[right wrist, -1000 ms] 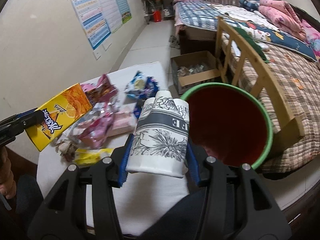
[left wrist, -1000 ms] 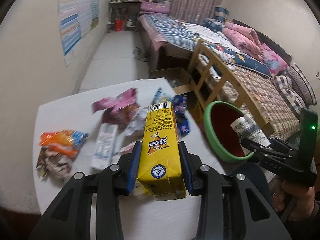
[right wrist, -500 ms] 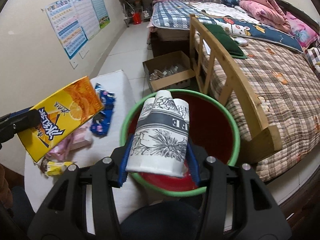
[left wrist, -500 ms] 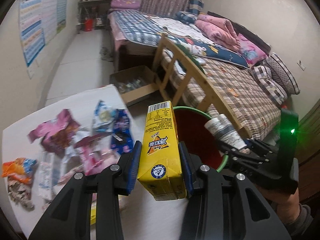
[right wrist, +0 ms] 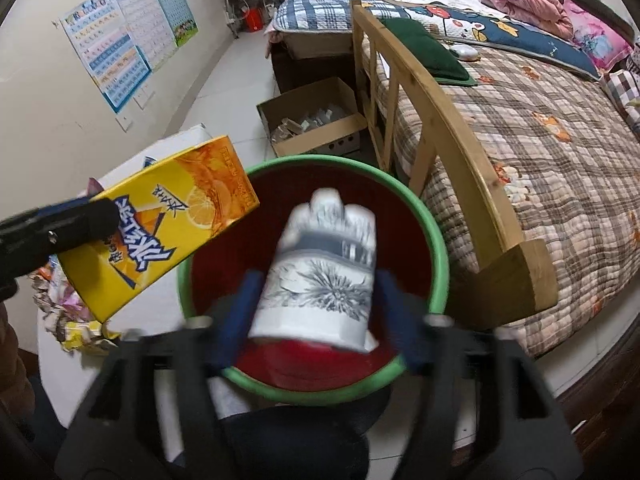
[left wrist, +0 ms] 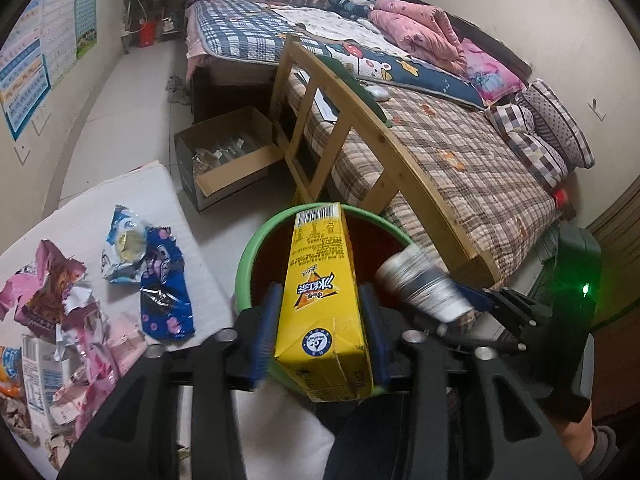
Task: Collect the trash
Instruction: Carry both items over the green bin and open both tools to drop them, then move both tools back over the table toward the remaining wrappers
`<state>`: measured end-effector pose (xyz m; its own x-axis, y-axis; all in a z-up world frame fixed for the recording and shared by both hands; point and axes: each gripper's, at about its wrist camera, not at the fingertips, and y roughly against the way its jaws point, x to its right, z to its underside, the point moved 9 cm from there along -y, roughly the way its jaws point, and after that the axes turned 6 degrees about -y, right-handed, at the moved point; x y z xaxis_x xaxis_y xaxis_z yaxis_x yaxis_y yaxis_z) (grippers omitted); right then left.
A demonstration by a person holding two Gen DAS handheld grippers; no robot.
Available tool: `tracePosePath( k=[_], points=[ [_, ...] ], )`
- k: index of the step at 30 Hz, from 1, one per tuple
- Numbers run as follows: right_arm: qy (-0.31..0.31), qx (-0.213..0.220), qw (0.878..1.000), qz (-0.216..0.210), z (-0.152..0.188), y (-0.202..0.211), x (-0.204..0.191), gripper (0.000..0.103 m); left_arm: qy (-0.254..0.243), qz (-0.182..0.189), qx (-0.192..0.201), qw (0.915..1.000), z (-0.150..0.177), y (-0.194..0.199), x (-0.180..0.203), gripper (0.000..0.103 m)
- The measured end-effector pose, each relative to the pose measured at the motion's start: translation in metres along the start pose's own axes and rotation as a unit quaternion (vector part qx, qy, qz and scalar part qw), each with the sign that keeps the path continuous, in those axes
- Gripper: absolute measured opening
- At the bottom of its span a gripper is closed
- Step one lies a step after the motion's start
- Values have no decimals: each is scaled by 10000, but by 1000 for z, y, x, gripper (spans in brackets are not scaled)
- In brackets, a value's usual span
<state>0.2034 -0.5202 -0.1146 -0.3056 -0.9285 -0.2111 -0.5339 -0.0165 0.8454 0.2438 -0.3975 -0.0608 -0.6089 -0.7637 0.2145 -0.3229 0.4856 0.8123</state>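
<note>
My left gripper (left wrist: 320, 320) holds a yellow juice carton (left wrist: 324, 292) over the near rim of a red bin with a green rim (left wrist: 256, 248); its jaws stand slightly apart from the carton's sides. The carton also shows in the right wrist view (right wrist: 160, 240). My right gripper (right wrist: 316, 300) has its jaws spread wide, and a white paper cup with grey print (right wrist: 320, 268), blurred, sits loose between them over the bin's (right wrist: 436, 248) red inside. The cup also shows in the left wrist view (left wrist: 424, 284).
Several crumpled wrappers (left wrist: 160, 280) and a small white carton (left wrist: 38, 372) lie on the white table (left wrist: 80, 216) at left. An open cardboard box (left wrist: 228, 160) stands on the floor beyond. A wooden bed frame (left wrist: 360, 120) runs close along the bin's far side.
Both grippers have moved right, from over the table to over the bin. The right jaws have spread apart and the cup has come loose. The left jaws have widened slightly.
</note>
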Motion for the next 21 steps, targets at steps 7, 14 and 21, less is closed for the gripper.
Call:
tracePosePath(
  k=[7,14,21],
  points=[
    [15,36,10000,-16,2,2,-1,90,379,-160,220,9989,4,13,-24,86],
    [87,124,9998,-110,6,17,-20,95,692,-506,442,9953,17,49,-63,94],
    [258,190,9990,-305,13,34,-61,97,901,-770,588,9912,44,91,-96,95]
  ],
)
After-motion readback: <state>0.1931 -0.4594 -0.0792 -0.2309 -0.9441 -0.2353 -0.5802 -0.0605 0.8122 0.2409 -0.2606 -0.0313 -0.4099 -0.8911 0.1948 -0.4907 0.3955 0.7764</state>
